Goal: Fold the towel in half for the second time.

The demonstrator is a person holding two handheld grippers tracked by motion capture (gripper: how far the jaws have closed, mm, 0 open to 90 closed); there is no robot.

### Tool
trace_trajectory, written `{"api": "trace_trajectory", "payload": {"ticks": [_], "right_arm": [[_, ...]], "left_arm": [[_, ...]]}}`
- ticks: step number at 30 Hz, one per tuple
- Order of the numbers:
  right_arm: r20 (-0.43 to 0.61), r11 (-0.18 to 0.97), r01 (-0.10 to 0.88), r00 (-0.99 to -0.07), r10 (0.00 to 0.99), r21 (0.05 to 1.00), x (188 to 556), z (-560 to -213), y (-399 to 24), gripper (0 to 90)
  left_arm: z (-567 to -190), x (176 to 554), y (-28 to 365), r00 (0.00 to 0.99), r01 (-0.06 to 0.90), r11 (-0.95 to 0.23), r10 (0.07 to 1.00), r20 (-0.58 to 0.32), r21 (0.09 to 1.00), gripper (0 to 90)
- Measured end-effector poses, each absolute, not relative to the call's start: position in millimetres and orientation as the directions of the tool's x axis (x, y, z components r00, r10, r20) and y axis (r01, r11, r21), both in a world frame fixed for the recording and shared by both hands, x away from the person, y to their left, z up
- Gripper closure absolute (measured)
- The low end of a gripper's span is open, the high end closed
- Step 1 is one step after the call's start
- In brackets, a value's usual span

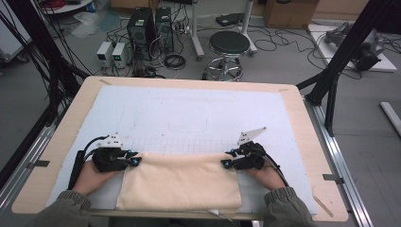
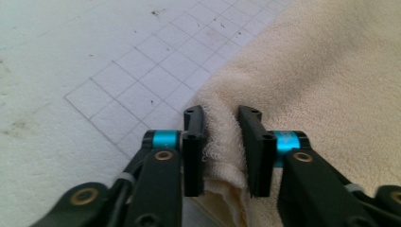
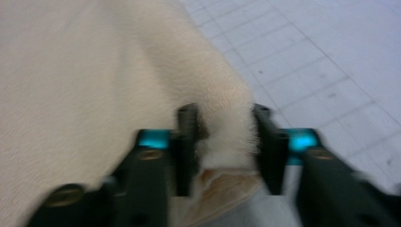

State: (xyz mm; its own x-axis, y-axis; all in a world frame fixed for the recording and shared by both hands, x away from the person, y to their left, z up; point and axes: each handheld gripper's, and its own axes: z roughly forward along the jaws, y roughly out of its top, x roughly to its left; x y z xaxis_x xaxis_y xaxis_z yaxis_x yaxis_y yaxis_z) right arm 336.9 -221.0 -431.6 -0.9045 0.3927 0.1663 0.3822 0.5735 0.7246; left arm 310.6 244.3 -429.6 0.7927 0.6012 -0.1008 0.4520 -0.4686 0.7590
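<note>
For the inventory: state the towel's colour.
Plain cream towel, no pattern; the high view shows it best.

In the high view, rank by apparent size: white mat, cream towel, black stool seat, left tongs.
1. white mat
2. cream towel
3. and 4. left tongs with body and black stool seat: look alike; the stool is farther away, so unsure.

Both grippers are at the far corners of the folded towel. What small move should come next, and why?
Probably lift both corners a little, together. The left gripper and right gripper each have a corner of the cream towel pinched between the jaws, and the towel lies flat on the white mat, so an even lift should keep it from skewing.
</note>
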Motion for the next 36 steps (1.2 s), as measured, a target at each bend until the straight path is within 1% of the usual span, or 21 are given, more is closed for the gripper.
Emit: {"api": "trace_trajectory", "payload": {"ticks": [1,5,9,13,16,17,18,19,20,21,23,24,26,27,30,32,34,35,36], "right_arm": [[0.139,0.58,0.357,-0.912,0.386,0.732,336,-429,-221,75.9],[0.043,0.592,0.311,-0.906,0.422,0.743,338,-416,-218,77.8],[-0.041,0.577,0.279,-0.877,0.479,0.768,359,-395,-211,77.9],[-0.068,0.561,0.284,-0.849,0.524,0.777,389,-381,-205,77.9],[-0.072,0.54,0.301,-0.823,0.564,0.786,414,-373,-202,77.8],[-0.075,0.527,0.311,-0.806,0.588,0.791,425,-371,-201,76.4],[-0.074,0.516,0.32,-0.793,0.605,0.795,432,-371,-201,73.0],[-0.067,0.503,0.344,-0.771,0.634,0.793,441,-372,-202,66.7],[-0.064,0.495,0.363,-0.754,0.654,0.79,446,-375,-203,60.2],[-0.049,0.483,0.378,-0.747,0.663,0.79,448,-377,-205,57.4],[0.001,0.467,0.399,-0.761,0.649,0.789,447,-381,-208,52.8],[0.003,0.472,0.395,-0.77,0.638,0.788,443,-382,-209,51.8],[0.001,0.478,0.382,-0.782,0.623,0.791,433,-383,-211,48.7],[0.001,0.479,0.377,-0.786,0.618,0.793,427,-382,-213,47.9],[-0.018,0.488,0.351,-0.798,0.603,0.799,411,-380,-216,45.2],[-0.014,0.483,0.349,-0.799,0.601,0.803,399,-377,-219,41.8],[-0.01,0.477,0.346,-0.801,0.599,0.808,388,-377,-221,37.6],[-0.014,0.48,0.349,-0.798,0.603,0.805,383,-378,-221,34.8],[-0.014,0.472,0.346,-0.794,0.607,0.811,377,-380,-222,34.4]], "left_arm": [[-429,311,244,0.788,0.45,-0.468,0.609,-0.091,0.761,77.4],[-422,317,239,0.744,0.439,-0.44,0.667,-0.043,0.784,79.8],[-407,339,238,0.67,0.432,-0.378,0.742,-0.011,0.819,80.0],[-390,371,238,0.602,0.435,-0.321,0.798,-0.007,0.842,80.0],[-376,403,236,0.554,0.436,-0.278,0.832,-0.012,0.856,79.9],[-375,410,234,0.544,0.438,-0.281,0.839,-0.003,0.854,78.8],[-374,419,231,0.514,0.447,-0.302,0.857,0.034,0.842,74.3],[-373,424,229,0.484,0.47,-0.319,0.873,0.062,0.823,66.7],[-374,426,230,0.476,0.478,-0.311,0.878,0.056,0.822,59.1],[-375,426,232,0.485,0.483,-0.303,0.874,0.038,0.822,55.0],[-377,420,237,0.513,0.472,-0.314,0.858,0.033,0.824,54.5],[-379,415,240,0.52,0.462,-0.319,0.853,0.039,0.827,54.3],[-381,406,246,0.542,0.474,-0.317,0.84,0.011,0.821,52.6],[-383,399,248,0.548,0.454,-0.316,0.836,0.019,0.833,51.3],[-385,379,253,0.572,0.417,-0.32,0.82,0.028,0.851,51.5],[-387,367,254,0.593,0.39,-0.343,0.803,0.052,0.855,50.8],[-390,355,254,0.609,0.378,-0.344,0.792,0.049,0.859,49.9],[-392,350,254,0.616,0.372,-0.345,0.786,0.049,0.862,47.9],[-394,345,254,0.622,0.363,-0.351,0.781,0.056,0.863,46.0]]}}
